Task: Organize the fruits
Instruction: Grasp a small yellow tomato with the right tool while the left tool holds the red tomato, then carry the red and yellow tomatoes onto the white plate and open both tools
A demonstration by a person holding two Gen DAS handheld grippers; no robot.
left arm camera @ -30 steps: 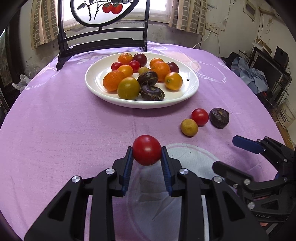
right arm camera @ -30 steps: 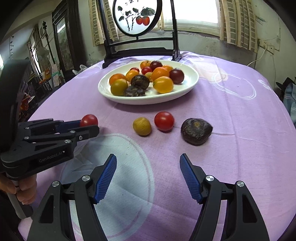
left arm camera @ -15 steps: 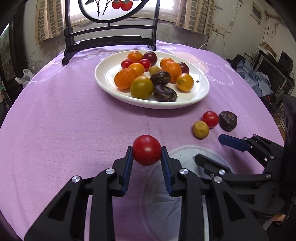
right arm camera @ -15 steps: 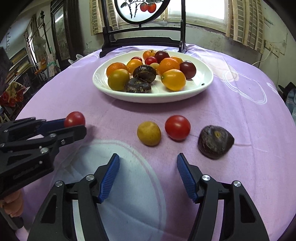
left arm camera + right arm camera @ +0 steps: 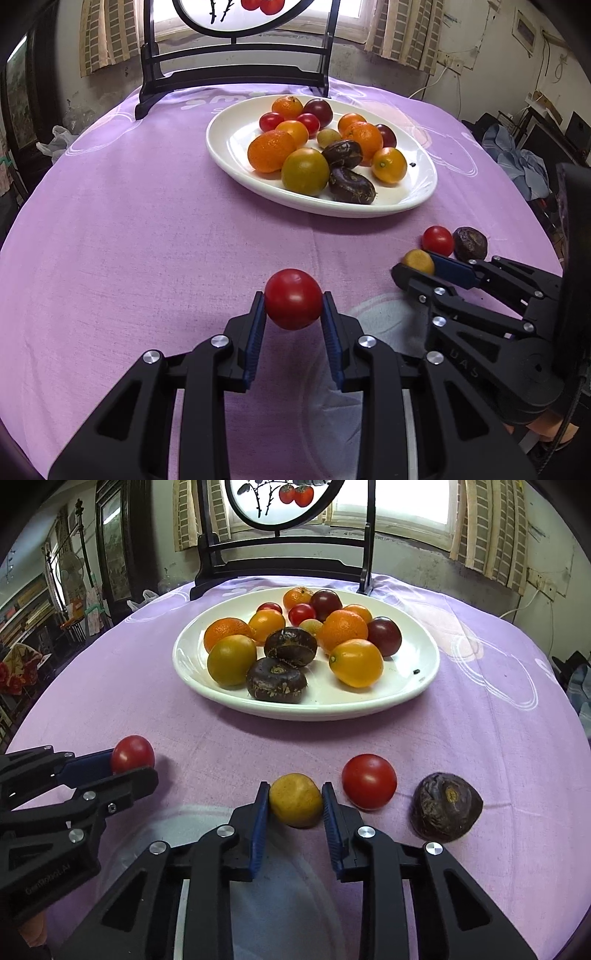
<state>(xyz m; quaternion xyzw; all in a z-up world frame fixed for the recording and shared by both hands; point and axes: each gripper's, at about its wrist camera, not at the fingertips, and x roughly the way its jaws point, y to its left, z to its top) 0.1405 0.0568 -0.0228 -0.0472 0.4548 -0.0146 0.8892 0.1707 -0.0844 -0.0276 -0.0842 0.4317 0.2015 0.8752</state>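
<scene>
My left gripper is shut on a red tomato, held just above the purple cloth; the same tomato shows at the left of the right wrist view. My right gripper is shut on a small yellow fruit that rests on the cloth, its blue pads pressing both sides. Beside it lie a loose red tomato and a dark wrinkled fruit. Farther back, a white plate holds several oranges, tomatoes and dark fruits.
A dark wooden stand with a round painted screen rises behind the plate at the table's far edge. A pale round print marks the cloth under my right gripper. Room clutter lies beyond the table's right edge.
My right gripper moved forward to the yellow fruit and its jaws came together on it. The left gripper kept its hold on the red tomato and barely moved.
</scene>
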